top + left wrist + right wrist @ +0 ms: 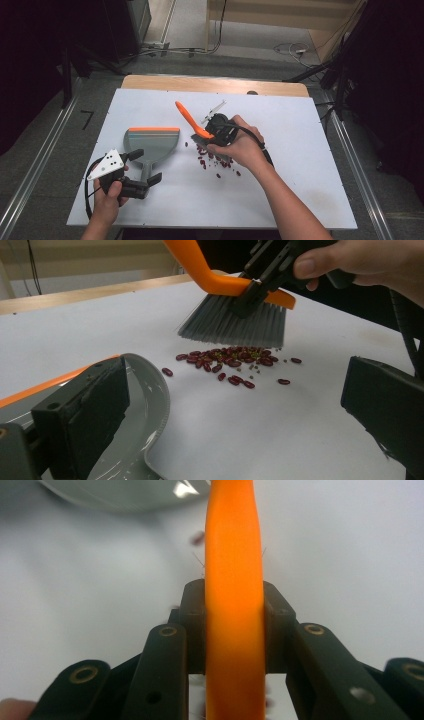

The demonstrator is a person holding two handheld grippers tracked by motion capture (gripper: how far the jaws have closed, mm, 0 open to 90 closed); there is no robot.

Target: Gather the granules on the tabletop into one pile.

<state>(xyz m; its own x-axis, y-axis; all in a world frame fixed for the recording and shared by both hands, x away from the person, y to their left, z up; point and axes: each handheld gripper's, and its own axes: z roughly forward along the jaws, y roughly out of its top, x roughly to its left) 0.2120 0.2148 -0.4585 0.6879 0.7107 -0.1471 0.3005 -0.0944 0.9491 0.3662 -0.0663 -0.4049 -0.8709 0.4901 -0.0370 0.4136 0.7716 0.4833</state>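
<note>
My right gripper (220, 129) is shut on the orange handle of a hand brush (187, 116), close above the grey bristles (235, 322). In the right gripper view the handle (234, 540) runs straight up between the two pads. The bristles hang just above a scatter of dark red beans (215, 160) (235, 360) on the white table. A grey dustpan (152, 142) with an orange front lip lies flat to the left of the beans. My left gripper (146, 166) (235, 390) is open, its jaws standing wide on either side of the dustpan's handle.
The white tabletop (300, 150) has bare room to the right and along the front. A strip of wooden edge (215, 85) runs along the back. Metal rails (30, 175) flank the table, and cables (290, 49) lie on the floor behind.
</note>
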